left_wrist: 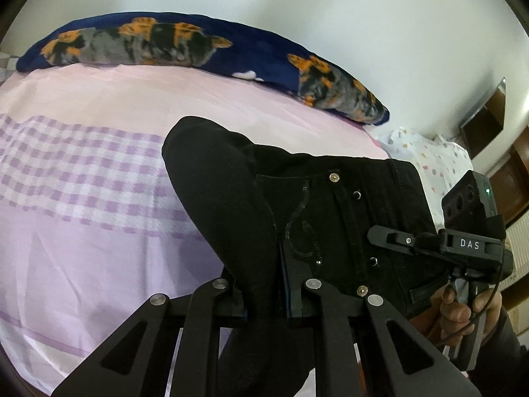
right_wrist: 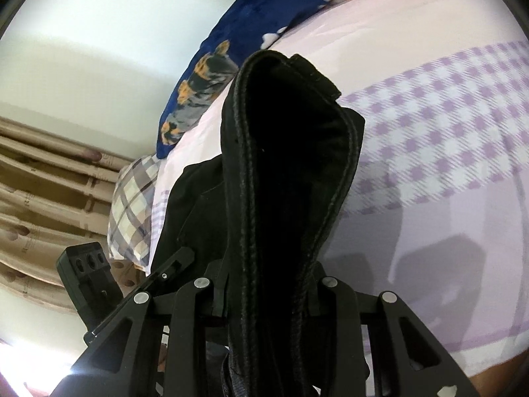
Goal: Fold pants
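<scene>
Between each claw's fingers, left claw [left_wrist: 264, 284] and right claw [right_wrist: 267, 284], black pants [left_wrist: 314, 205] hang pinched.

One pair of black pants [left_wrist: 324, 205], two grippers, left [left_wrist: 264, 301] and right [left_wrist: 410, 241], one blue patterned blanket [left_wrist: 258, 49] along the bed's far edge, one checked pillow [right_wrist: 132, 211].

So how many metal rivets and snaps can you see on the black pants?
4 on the pants: rivet top, snap below it, snap lower down, rivet near the left tongs. Folds may hide more.

Pale wall [left_wrist: 330, 6] behind bed [left_wrist: 99, 248]; beige curtains [right_wrist: 43, 178] alongside
</scene>
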A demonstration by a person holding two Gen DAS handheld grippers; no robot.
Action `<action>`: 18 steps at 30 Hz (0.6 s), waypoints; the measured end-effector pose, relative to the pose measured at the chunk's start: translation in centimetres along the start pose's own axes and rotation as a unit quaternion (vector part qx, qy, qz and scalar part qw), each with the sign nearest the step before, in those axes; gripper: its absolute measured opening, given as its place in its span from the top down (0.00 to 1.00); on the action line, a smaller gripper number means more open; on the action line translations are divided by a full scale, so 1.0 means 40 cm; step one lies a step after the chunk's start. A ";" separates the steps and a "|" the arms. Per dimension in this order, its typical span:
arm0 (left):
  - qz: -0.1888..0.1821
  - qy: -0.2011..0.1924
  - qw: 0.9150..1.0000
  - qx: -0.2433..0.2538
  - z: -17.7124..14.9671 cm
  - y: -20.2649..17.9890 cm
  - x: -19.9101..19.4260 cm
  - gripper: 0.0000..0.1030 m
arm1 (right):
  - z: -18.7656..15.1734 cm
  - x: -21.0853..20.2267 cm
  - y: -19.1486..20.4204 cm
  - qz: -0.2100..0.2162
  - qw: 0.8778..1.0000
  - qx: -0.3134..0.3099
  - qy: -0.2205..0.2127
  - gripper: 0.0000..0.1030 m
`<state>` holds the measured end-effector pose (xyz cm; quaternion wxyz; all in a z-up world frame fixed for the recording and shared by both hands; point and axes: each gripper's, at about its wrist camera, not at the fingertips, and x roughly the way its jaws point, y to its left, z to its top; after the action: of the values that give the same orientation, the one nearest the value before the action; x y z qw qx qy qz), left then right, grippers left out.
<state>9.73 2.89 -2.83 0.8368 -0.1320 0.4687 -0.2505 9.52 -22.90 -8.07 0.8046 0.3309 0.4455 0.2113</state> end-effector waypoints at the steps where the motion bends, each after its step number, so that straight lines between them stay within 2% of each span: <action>1: 0.002 -0.002 1.000 -0.001 0.007 0.011 -0.005 0.86 | 0.009 0.013 0.008 0.003 1.000 -0.002 0.002 0.73; 9: 0.031 -0.008 0.999 -0.014 0.077 0.097 0.018 0.86 | 0.100 0.116 0.042 0.019 1.000 -0.012 0.019 0.73; 18: 0.046 -0.010 0.999 -0.022 0.184 0.173 0.075 0.86 | 0.215 0.201 0.066 0.025 0.999 -0.017 0.030 0.73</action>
<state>19.35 6.97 -4.28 0.8491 -0.1312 0.4710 -0.2001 20.88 -18.93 -7.51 0.7910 0.3218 0.4570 0.2489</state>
